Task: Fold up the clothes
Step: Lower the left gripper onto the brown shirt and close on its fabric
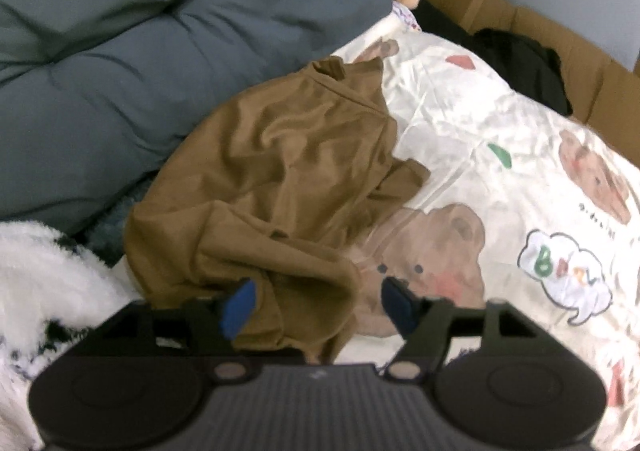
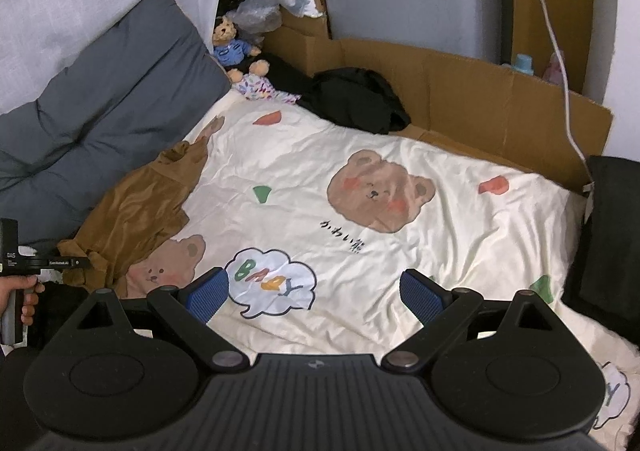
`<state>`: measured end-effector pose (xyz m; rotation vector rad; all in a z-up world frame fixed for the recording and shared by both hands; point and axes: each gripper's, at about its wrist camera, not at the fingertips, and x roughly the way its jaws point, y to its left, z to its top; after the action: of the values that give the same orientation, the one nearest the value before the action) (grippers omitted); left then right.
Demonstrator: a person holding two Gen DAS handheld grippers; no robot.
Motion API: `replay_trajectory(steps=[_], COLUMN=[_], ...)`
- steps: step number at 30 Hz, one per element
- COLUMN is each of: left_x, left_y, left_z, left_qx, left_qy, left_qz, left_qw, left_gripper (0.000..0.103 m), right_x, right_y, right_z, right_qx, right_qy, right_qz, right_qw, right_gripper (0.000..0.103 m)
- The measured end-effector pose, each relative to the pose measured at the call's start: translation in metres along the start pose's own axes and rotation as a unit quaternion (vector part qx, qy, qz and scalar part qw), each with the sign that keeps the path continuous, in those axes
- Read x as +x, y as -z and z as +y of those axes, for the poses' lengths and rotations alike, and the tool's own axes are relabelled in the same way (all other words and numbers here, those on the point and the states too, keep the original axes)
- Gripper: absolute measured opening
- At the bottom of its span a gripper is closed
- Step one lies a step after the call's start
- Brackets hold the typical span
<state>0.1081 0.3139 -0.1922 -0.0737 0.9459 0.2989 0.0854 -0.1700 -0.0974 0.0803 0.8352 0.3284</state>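
Observation:
A crumpled brown garment (image 1: 280, 179) lies on a cream bear-print bedsheet (image 1: 500, 155) against a grey cushion. My left gripper (image 1: 316, 305) is open, its blue fingers astride the garment's near edge, with cloth between them. In the right wrist view the brown garment (image 2: 136, 203) lies at the left of the bedsheet (image 2: 360, 155). My right gripper (image 2: 312, 297) is open and empty, above the sheet's cloud print, well right of the garment. The left gripper (image 2: 24, 259) shows at that view's left edge, held by a hand.
A grey cushion (image 1: 140, 51) lines the left side. A white fluffy item (image 1: 44, 283) lies near left. Black clothes (image 2: 356, 99) and teddy bears (image 2: 230, 41) sit at the far end. Cardboard walls (image 2: 480, 99) border the back and right. A black item (image 2: 608, 235) lies right.

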Motion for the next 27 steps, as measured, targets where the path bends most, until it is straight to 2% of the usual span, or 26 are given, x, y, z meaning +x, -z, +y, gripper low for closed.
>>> replay_trajectory(steps=[7, 9, 12, 15, 17, 19, 21, 24, 27], left_x=[0.012, 0.017, 0.03, 0.051, 0.061, 0.066, 0.068, 0.057, 0.04], left_y=[0.002, 0.002, 0.002, 0.002, 0.0, 0.0, -0.001, 0.0, -0.002], left_z=[-0.005, -0.008, -0.015, -0.02, -0.015, -0.004, 0.008, 0.022, 0.037], left_qx=[0.027, 0.03, 0.036, 0.032, 0.014, -0.018, -0.046, -0.064, -0.082], left_qy=[-0.008, -0.007, -0.015, -0.039, -0.054, -0.051, -0.043, -0.019, 0.008], left_qz=[-0.002, -0.002, 0.002, 0.02, 0.031, 0.037, 0.038, 0.022, 0.0], left_qw=[0.9996, 0.9995, 0.9993, 0.9985, 0.998, 0.9979, 0.9973, 0.9975, 0.9966], left_gripper=[0.083, 0.088, 0.089, 0.087, 0.079, 0.059, 0.029, 0.016, 0.013], right_x=[0.032, 0.041, 0.052, 0.063, 0.069, 0.076, 0.082, 0.092, 0.102], right_y=[-0.004, -0.005, -0.007, -0.01, -0.011, -0.013, -0.014, -0.015, -0.016], right_z=[0.02, 0.026, 0.032, 0.036, 0.038, 0.041, 0.043, 0.045, 0.05], right_qx=[-0.02, -0.025, -0.03, -0.032, -0.035, -0.037, -0.038, -0.038, -0.043], right_qy=[-0.012, -0.015, -0.019, -0.021, -0.022, -0.022, -0.024, -0.031, -0.038], right_qz=[0.016, 0.021, 0.028, 0.035, 0.039, 0.041, 0.044, 0.049, 0.053], right_qw=[1.0, 0.999, 0.999, 0.999, 0.998, 0.998, 0.998, 0.998, 0.997], right_gripper=[0.096, 0.096, 0.096, 0.096, 0.096, 0.096, 0.096, 0.096, 0.096])
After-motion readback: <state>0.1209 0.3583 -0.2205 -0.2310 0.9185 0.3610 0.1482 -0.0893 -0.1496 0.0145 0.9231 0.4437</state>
